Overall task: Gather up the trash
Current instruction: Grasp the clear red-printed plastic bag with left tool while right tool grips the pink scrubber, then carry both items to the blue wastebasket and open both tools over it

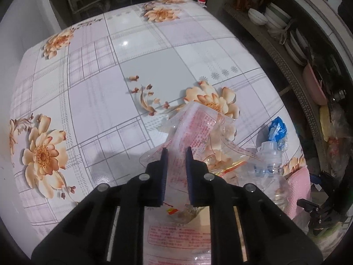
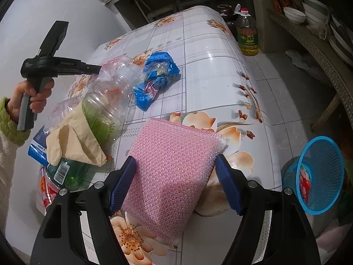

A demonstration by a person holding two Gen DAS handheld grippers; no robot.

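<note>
A clear plastic wrapper with red print [image 1: 194,123] passes between the narrowly parted blue pads of the left gripper [image 1: 176,151], which appears to pinch it above a tabletop covered in a floral oilcloth [image 1: 136,70]. In the right wrist view the left gripper [image 2: 97,69] meets that wrapper beside a clear plastic bottle [image 2: 110,97], the person's left hand [image 2: 33,95] around its handle.

The right gripper [image 2: 175,163] stands with its jaws spread wide on either side of a pink bubble-wrap pouch [image 2: 174,165] lying near the tabletop's near right edge; whether the pads touch it cannot be told.

A crumpled blue snack wrapper [image 2: 154,77] lies toward the middle of the tabletop, just beyond the clear bottle. A crumpled tan paper [image 2: 75,141] rests against the bottle's base, with a green bottle [image 2: 68,174] below it near the near left corner.

Off the right edge, a blue mesh basket [image 2: 317,176] sits on the tiled floor, a red-printed item inside. A cooking-oil bottle [image 2: 247,33] stands on the floor beyond the table's far end.
</note>
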